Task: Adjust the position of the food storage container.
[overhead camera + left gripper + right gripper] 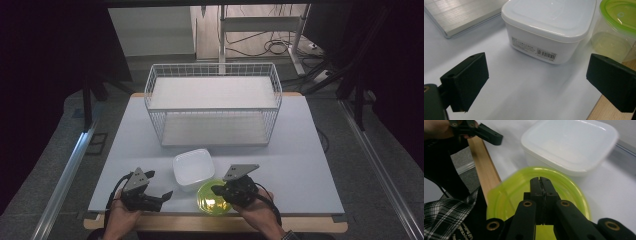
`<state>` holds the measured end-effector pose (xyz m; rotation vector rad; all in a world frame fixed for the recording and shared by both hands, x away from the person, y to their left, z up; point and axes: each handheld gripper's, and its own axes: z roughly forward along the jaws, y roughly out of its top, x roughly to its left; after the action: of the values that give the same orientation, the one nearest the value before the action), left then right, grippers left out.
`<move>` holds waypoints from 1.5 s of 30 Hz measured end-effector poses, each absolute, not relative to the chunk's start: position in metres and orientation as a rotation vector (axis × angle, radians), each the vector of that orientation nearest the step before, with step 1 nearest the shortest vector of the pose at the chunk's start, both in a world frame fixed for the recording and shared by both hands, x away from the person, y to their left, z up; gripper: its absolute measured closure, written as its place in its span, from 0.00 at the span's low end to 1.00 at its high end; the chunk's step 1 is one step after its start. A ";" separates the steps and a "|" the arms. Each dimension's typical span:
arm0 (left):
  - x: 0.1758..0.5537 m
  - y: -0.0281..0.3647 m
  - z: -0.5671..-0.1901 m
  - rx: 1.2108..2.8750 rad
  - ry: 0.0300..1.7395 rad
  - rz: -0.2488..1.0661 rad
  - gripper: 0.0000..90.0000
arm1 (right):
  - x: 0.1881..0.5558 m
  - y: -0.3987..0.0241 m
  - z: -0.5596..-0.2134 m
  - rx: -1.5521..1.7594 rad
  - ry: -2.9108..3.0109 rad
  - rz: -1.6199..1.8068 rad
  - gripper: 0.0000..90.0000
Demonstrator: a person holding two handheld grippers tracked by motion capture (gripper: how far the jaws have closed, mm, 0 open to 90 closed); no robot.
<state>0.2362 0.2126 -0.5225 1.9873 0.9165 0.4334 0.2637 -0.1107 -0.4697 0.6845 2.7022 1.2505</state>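
A white lidded food box (194,167) (549,22) (571,145) sits near the table's front. Just right of it and nearer the edge stands a clear tub with a lime-green lid (212,202) (616,17) (509,195). My right gripper (220,190) (540,180) hovers over the green lid with its jaws pressed together; I see nothing between them. My left gripper (160,196) (536,82) rests low at the front left, open wide, pointing at the white box from a short distance with bare table between its pads.
A white wire basket (212,107) with a pale board floor (461,15) stands at the back middle of the grey table top (300,165). The wooden front edge (482,162) runs close under both hands. Floor rails flank the table.
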 end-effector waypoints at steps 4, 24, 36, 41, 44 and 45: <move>0.236 0.212 -0.523 1.994 0.919 0.436 0.05 | 0.261 -0.094 -0.470 0.626 2.728 1.248 0.99; 0.237 0.211 -0.523 2.012 0.922 0.442 0.05 | 0.247 -0.053 -0.483 0.489 2.818 1.202 0.99; 0.237 0.210 -0.524 2.025 0.927 0.441 0.05 | 0.249 -0.064 -0.482 0.543 2.814 1.204 1.00; 0.237 0.210 -0.524 2.026 0.929 0.442 0.05 | 0.250 -0.067 -0.479 0.554 2.800 1.190 1.00; 0.238 0.210 -0.525 2.029 0.932 0.443 0.05 | 0.250 -0.069 -0.477 0.576 2.789 1.176 1.00; 0.238 0.210 -0.525 2.030 0.932 0.443 0.05 | 0.252 -0.071 -0.476 0.592 2.780 1.181 0.99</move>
<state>0.2376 0.2096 -0.5247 2.0295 0.9318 0.4434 0.2517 -0.0713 -0.4761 0.5921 2.7802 1.1810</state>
